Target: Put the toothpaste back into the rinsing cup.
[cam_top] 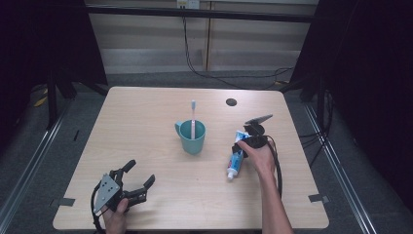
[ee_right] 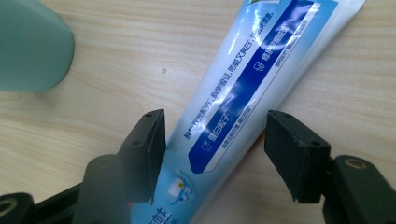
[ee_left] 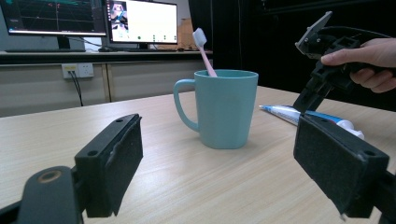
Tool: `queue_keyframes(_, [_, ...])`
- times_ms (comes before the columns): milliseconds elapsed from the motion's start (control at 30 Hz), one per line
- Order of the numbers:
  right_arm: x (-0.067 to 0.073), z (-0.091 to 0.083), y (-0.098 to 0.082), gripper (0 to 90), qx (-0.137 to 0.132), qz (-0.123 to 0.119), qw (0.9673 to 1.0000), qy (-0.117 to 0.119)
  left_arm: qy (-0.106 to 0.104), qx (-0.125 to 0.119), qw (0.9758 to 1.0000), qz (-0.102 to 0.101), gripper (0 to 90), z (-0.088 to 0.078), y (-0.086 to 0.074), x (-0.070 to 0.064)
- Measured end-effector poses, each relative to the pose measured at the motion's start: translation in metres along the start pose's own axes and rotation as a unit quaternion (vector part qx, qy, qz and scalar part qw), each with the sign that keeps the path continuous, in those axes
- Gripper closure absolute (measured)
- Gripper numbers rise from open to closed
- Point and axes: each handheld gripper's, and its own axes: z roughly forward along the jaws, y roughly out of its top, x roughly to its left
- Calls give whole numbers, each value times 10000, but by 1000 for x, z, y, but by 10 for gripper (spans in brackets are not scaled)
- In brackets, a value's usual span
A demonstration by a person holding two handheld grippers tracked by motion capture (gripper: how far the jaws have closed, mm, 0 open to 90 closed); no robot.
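A teal mug [cam_top: 191, 137] stands mid-table with a pink toothbrush [cam_top: 193, 117] upright in it. To its right lies a blue-and-white toothpaste tube [cam_top: 235, 158], cap toward the person. My right gripper [cam_top: 241, 146] points down over the tube's upper part. In the right gripper view, the right gripper [ee_right: 215, 126] is open with the tube [ee_right: 261, 56] between its jaws: one pad sits at the tube's edge, the other stands clear. My left gripper [cam_top: 141, 172] rests open near the front left edge, aimed at the mug [ee_left: 219, 112], with nothing between its pads [ee_left: 116, 158].
A black round hole [cam_top: 231, 102] sits in the table's far right part. The mug's side [ee_right: 32, 46] is close to the tube. Monitors [ee_left: 140, 21] stand on a shelf beyond the table. A cable [cam_top: 278, 170] trails from the right gripper along the forearm.
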Motion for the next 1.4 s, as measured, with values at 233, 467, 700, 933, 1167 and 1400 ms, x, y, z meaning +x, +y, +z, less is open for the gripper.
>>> queue_keyframes(233, [0,0,4,402,119,37,9999,-7,-6,9,10000,3,157,0,0,0])
queue_keyframes(467, [3,3,7,380,204,12,9997,-120,-68,5,10000,12,157,0,0,0])
queue_keyframes(700, [-2,7,8,346,284,102,9995,-32,-102,6,9999,5,157,0,0,1])
queue_keyframes(933, [5,16,8,403,358,-55,9992,-177,-103,12,9999,9,157,0,0,1])
queue_keyframes(1167, [9,16,9,522,399,-141,9988,-259,-108,19,9999,20,157,0,0,1])
queue_keyframes(1400, [5,13,8,635,346,-127,9992,-151,-108,15,9999,19,157,0,0,1])
